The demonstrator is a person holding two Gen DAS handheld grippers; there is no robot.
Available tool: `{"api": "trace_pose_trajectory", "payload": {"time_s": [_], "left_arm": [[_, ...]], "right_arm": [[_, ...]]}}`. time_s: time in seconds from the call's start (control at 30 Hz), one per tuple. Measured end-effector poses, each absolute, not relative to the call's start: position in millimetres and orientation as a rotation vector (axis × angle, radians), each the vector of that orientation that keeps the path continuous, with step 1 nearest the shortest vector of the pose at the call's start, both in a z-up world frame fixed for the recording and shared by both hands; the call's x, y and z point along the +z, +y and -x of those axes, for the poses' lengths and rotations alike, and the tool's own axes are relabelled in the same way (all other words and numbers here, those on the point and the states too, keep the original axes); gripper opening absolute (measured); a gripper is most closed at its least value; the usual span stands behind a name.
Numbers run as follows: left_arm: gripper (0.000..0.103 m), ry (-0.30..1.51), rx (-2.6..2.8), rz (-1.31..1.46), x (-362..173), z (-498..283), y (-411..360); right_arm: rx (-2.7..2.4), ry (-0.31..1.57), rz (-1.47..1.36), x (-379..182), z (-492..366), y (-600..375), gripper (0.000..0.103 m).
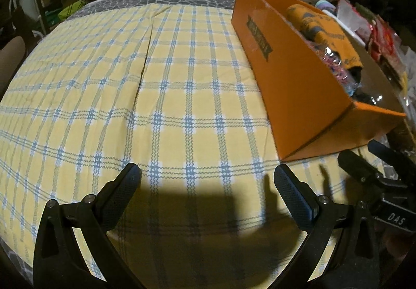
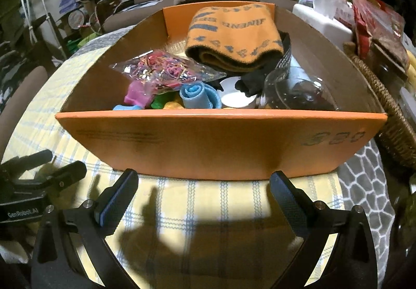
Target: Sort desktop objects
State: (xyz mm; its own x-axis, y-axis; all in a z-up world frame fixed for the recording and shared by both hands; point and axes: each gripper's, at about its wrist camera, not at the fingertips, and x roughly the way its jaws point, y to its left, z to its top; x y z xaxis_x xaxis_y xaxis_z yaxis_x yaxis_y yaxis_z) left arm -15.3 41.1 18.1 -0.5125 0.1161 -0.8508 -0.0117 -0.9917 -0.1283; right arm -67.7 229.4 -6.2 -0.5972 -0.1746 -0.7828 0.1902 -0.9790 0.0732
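Just beyond right claw — orange box, unheld

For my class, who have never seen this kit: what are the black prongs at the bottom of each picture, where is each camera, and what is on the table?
The prongs are hand-held tongs, one per hand, each carrying a camera looking along its fingers. The left tongs are open over bare checked tablecloth, holding nothing. The right tongs are open, empty, facing an orange box. Inside lie a folded orange cloth, a bag of coloured bands and a blue roll. A wicker basket stands beside the box.
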Motion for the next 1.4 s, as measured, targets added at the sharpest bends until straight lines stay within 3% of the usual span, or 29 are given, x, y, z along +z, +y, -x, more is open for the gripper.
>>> {"api": "trace_pose_trajectory", "payload": {"time_s": [0.57,1.4], "left_arm": [[0.103,-0.023,2.74,1.471,5,11,52],[0.103,-0.026,2.789,1.453,3,14,53]], "right_arm": [[-2.691,0.097,-1.357,-32,79,234,0.103],[-2.718,0.1,-1.364,-36,77,231,0.103]]}}
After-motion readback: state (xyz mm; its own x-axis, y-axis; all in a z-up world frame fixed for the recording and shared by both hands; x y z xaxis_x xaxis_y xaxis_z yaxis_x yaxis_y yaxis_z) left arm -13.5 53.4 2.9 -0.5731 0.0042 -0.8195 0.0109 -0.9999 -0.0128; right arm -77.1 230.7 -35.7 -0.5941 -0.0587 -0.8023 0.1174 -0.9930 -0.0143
